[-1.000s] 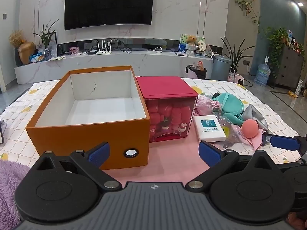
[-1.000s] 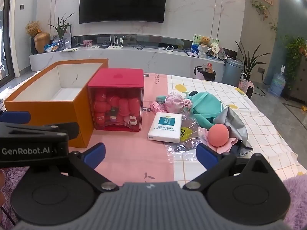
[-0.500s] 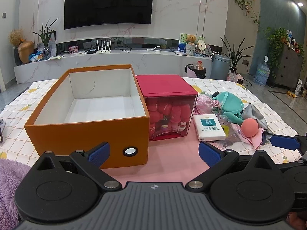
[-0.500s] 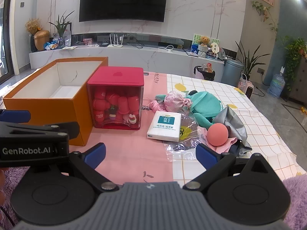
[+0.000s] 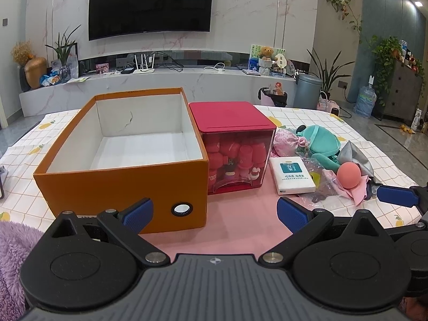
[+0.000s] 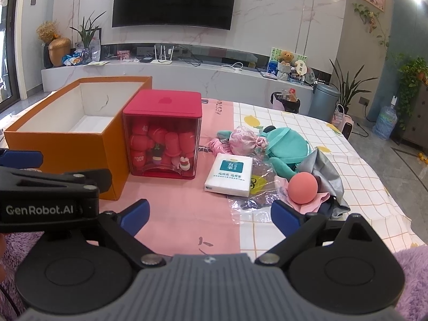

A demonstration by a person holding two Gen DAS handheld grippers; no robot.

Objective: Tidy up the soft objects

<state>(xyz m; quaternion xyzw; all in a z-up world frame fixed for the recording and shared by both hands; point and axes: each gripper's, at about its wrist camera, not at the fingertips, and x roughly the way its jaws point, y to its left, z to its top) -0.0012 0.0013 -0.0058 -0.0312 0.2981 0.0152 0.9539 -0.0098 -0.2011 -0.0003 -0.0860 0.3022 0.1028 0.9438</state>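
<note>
hovering above the near edge of the tabletop (image 6: 334, 123), the left gripper (image 5: 214, 214) and right gripper (image 6: 208, 214) are both seen with fingers spread and nothing grasped. the soft pile, with a teal plush (image 6: 286, 147), a pink pouch (image 6: 244, 140), a coral ball (image 6: 303, 188) and grey cloth (image 6: 326, 174), is heaped right of the red bin (image 6: 163, 133); the orange box (image 5: 123, 157) stands empty. a snag is judged likely if crinkly plastic (image 6: 254, 206) or the tissue pack (image 6: 230, 175) is dragged along, since the pieces overlap.
</note>
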